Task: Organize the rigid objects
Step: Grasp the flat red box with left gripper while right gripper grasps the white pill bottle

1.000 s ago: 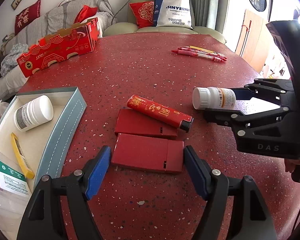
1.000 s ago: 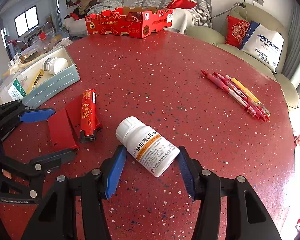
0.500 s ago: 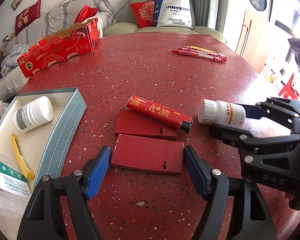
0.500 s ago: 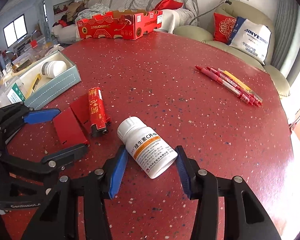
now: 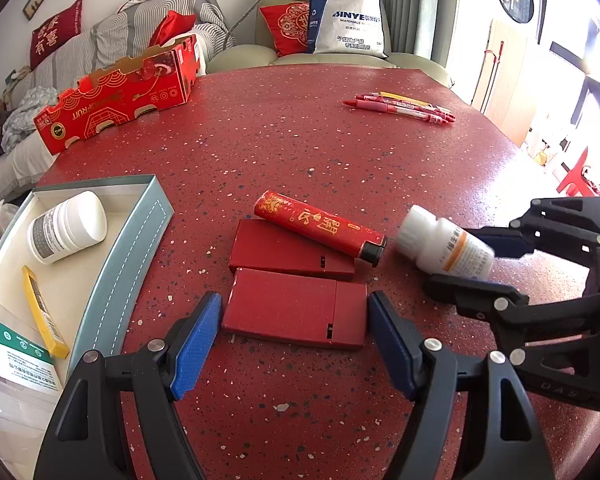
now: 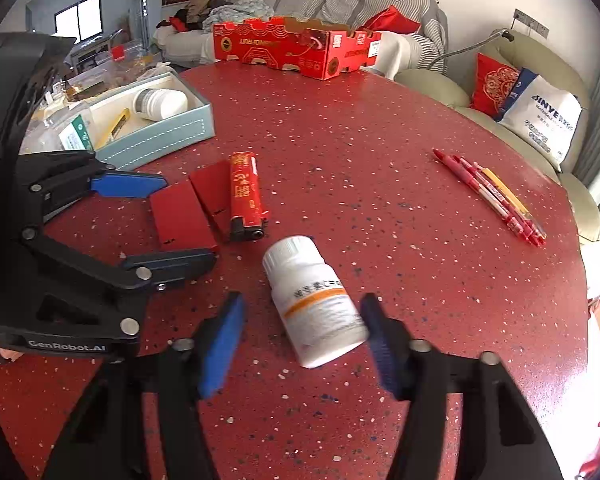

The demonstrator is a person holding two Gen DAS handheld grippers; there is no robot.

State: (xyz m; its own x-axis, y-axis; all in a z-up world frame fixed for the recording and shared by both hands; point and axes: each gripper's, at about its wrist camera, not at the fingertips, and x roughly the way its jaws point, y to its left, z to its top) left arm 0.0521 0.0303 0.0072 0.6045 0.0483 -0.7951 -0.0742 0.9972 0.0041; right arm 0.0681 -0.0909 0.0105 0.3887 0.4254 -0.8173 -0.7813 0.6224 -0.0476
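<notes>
Red speckled table (image 5: 340, 152), sofa (image 5: 148, 36) behind

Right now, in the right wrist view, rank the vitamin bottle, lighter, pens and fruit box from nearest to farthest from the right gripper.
1. Vitamin bottle, between the open fingers of the right gripper.
2. Lighter, ahead, slightly left.
3. Pens, far right.
4. Fruit box, at the table's far edge.

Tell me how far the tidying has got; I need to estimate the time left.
Early on. Done: one white bottle and a yellow item lie in the blue-grey box. In hand: the left gripper brackets a red case; the right gripper brackets the vitamin bottle, jaws open. Left: the second case, lighter and pens.
</notes>
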